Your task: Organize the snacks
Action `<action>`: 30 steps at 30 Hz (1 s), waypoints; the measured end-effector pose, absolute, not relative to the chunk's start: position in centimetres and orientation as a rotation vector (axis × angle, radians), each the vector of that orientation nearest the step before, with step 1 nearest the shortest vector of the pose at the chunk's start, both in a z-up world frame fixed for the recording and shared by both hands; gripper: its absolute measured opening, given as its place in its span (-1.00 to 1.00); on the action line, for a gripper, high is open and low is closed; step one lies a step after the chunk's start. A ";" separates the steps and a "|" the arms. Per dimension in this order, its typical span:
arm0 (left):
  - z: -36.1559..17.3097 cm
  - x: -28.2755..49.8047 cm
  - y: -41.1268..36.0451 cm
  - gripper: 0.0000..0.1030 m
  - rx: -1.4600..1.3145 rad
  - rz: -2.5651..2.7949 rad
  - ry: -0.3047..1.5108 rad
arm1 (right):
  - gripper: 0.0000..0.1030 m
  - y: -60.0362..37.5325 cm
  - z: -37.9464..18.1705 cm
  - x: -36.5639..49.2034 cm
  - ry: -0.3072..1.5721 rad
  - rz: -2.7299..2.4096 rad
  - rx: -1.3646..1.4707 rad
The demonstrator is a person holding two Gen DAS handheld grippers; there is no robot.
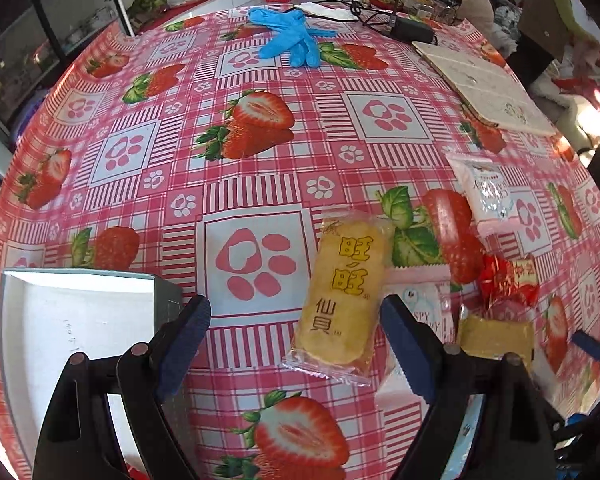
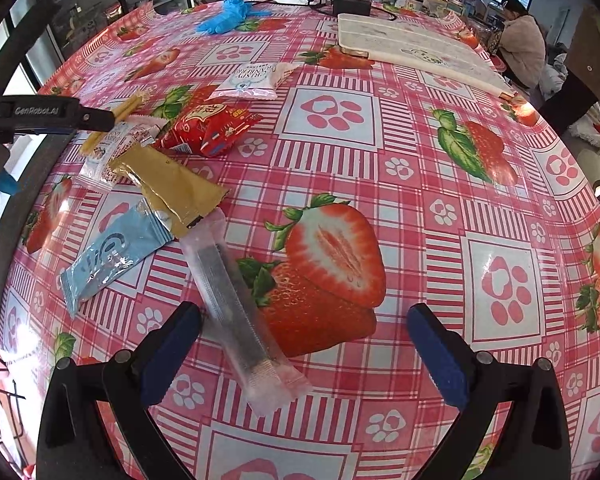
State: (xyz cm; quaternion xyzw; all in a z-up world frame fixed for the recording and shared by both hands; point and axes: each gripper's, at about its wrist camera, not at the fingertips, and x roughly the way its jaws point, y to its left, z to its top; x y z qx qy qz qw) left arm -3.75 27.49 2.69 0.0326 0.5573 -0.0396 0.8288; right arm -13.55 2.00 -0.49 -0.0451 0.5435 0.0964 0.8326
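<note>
A yellow rice-cracker packet [image 1: 344, 292] lies flat on the strawberry tablecloth. It sits between the fingers of my left gripper [image 1: 294, 303], close to the right-hand pad [image 1: 404, 352]. That gripper is open and neither pad presses on the packet. My right gripper [image 2: 303, 310] is open too, over a long clear stick packet [image 2: 240, 312] that lies near its left-hand pad [image 2: 172, 356]. Loose snacks lie left of it: a blue packet [image 2: 108, 256], a gold packet [image 2: 172, 188], a red packet [image 2: 208, 128] and a white packet [image 2: 252, 80]. The left gripper's black body [image 2: 48, 116] shows at the left edge.
An open white box [image 1: 80, 320] stands at the left beside my left gripper. Blue gloves [image 1: 292, 40], a black adapter with cables [image 1: 412, 30] and a pale flat board [image 1: 488, 88] lie at the far side. A person [image 2: 520, 40] sits beyond the table.
</note>
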 end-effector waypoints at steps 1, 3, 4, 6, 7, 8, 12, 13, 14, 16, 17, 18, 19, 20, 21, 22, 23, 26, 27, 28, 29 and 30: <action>2.7 -3.7 27.3 0.74 0.084 -0.089 1.184 | 1.00 2.1 -0.5 -13.5 1.155 0.207 -0.096; 2.5 -3.5 26.8 0.74 0.107 -0.105 1.188 | 1.00 2.5 -0.5 -13.5 1.157 0.218 -0.103; 2.2 -3.3 26.4 0.74 0.125 -0.107 1.193 | 1.00 2.6 -0.5 -13.5 1.159 0.226 -0.105; 1.3 -2.7 25.6 0.74 0.160 -0.110 1.213 | 1.00 3.0 -0.5 -13.4 1.165 0.238 -0.114; 1.0 -2.5 25.4 0.73 0.165 -0.111 1.214 | 1.00 3.2 -0.5 -13.2 1.169 0.247 -0.119; 1.0 -2.4 25.5 0.74 0.151 -0.115 1.205 | 1.00 3.5 -0.4 -13.0 1.172 0.260 -0.123; 1.1 -2.4 25.7 0.45 0.100 -0.112 1.193 | 1.00 4.5 -0.4 -11.9 1.178 0.291 -0.141; 1.2 -2.5 25.7 0.18 0.093 -0.112 1.190 | 1.00 4.8 -0.5 -11.5 1.183 0.290 -0.147; 1.4 -2.7 25.6 0.02 0.091 -0.108 1.187 | 0.97 4.9 -0.5 -11.3 1.180 0.286 -0.154; 1.6 -3.4 25.4 -0.24 0.096 -0.088 1.193 | 0.74 5.0 -0.1 -11.2 1.164 0.281 -0.154; 1.7 -4.0 25.4 -0.24 0.085 -0.076 1.190 | 0.45 4.9 0.2 -11.2 1.158 0.276 -0.151; 1.7 -4.7 25.5 -0.24 0.074 -0.071 1.186 | 0.06 4.8 0.4 -11.3 1.152 0.277 -0.145; 1.7 -5.7 25.7 -0.24 0.058 -0.063 1.181 | -0.16 4.7 0.6 -11.4 1.149 0.273 -0.142; 1.7 -6.9 25.8 -0.24 0.050 -0.048 1.177 | -0.46 4.4 0.7 -11.5 1.150 0.271 -0.136; 1.6 -7.9 25.8 -0.24 0.045 -0.036 1.175 | -0.48 4.0 0.7 -11.6 1.150 0.270 -0.120; 1.6 -9.4 25.9 -0.24 0.032 -0.020 1.172 | -0.48 3.4 0.7 -11.8 1.148 0.263 -0.096; 1.6 -10.6 25.9 -0.24 0.015 -0.013 1.169 | -0.48 2.9 0.7 -12.1 1.147 0.248 -0.086; 1.7 -14.5 25.4 -0.22 -0.017 -0.019 1.149 | -0.48 0.7 0.7 -13.4 1.149 0.193 -0.041; 1.7 -15.5 25.2 -0.19 -0.016 -0.023 1.137 | -0.48 -0.1 0.7 -14.0 1.154 0.162 -0.034; 1.7 -16.0 25.0 -0.04 -0.014 -0.030 1.126 | -0.48 -0.8 0.7 -14.5 1.159 0.140 -0.029; 1.7 -16.4 24.9 0.13 -0.010 -0.036 1.119 | -0.48 -1.5 0.7 -15.1 1.167 0.120 -0.020; 1.6 -16.5 24.9 0.47 -0.002 -0.042 1.118 | -0.48 -2.1 0.8 -15.7 1.174 0.108 -0.016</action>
